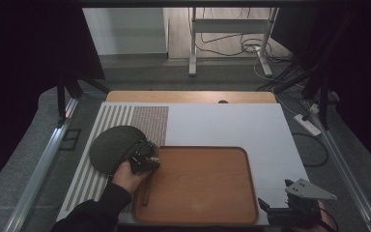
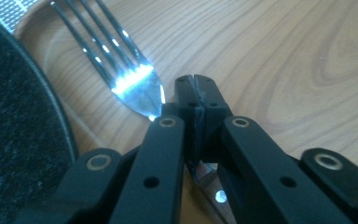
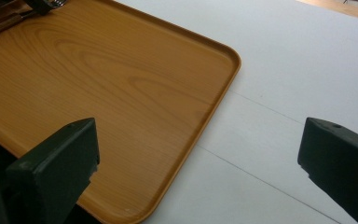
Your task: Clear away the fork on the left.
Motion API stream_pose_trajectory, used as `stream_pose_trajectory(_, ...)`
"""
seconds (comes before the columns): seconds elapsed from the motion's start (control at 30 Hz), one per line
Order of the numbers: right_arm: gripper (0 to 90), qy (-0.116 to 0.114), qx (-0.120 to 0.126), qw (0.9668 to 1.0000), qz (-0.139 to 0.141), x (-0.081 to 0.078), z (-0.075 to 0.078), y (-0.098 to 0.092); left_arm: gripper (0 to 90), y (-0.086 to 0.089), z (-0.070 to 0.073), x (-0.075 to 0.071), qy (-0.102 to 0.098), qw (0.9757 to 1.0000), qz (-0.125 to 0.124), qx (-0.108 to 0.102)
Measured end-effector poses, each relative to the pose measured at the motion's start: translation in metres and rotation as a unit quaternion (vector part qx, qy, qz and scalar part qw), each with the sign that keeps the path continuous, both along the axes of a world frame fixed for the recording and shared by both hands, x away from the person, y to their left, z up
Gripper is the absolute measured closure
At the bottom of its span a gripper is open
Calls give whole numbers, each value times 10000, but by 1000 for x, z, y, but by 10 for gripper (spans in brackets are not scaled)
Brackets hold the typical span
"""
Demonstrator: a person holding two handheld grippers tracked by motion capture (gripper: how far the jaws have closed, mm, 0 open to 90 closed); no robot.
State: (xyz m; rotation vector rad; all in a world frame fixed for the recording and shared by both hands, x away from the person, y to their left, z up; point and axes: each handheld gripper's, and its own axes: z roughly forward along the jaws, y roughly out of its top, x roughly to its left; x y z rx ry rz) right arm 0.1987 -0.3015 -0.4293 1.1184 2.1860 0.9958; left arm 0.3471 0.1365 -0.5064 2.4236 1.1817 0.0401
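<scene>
At the near-left corner of the wooden tray (image 1: pixel 198 193), seen from above, the left gripper (image 1: pixel 147 154) sits in a hand (image 1: pixel 128 175), with a dark handle-like strip trailing from it along the tray's left edge; just left of the tray lies a round dark mat (image 1: pixel 111 147) on a striped placemat (image 1: pixel 113 118), and off the tray's near-right corner the right gripper (image 1: pixel 275 203) hovers over the white table surface (image 1: pixel 232 125). Along the left gripper's own view, its jaws are pressed together on the neck of a metal fork (image 2: pixel 137 86), whose tines stretch away over the tray floor beside the mat's rim. From the right gripper's view, its jaws stand wide with nothing between them, above the tray's corner and the white surface.
</scene>
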Motion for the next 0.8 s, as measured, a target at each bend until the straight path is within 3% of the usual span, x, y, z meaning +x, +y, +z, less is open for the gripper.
stream_pose_trajectory(0.2, 0, 1, 12, 10000, 3, 0, 0, 0, 786, 2, 10, -3, -228, 9995, -18, -201)
stream_pose_trajectory(0.37, 0, 6, 0, 10000, 8, 0, 0, 0, 602, 7, 17, -5, -407, 9988, 71, -262)
stream_pose_trajectory(0.6, 0, 9, 2, 10000, 1, 0, 0, 0, 387, 18, 26, -8, -466, 9968, 13, -655)
stream_pose_trajectory(0.73, 0, 0, 8, 10000, -2, 0, 0, 0, 216, 23, 28, -12, -630, 9956, -50, -696)
stream_pose_trajectory(0.8, 0, 3, 10, 10000, -4, 1, 0, 0, 154, 27, 28, -13, -631, 9947, -22, -817)
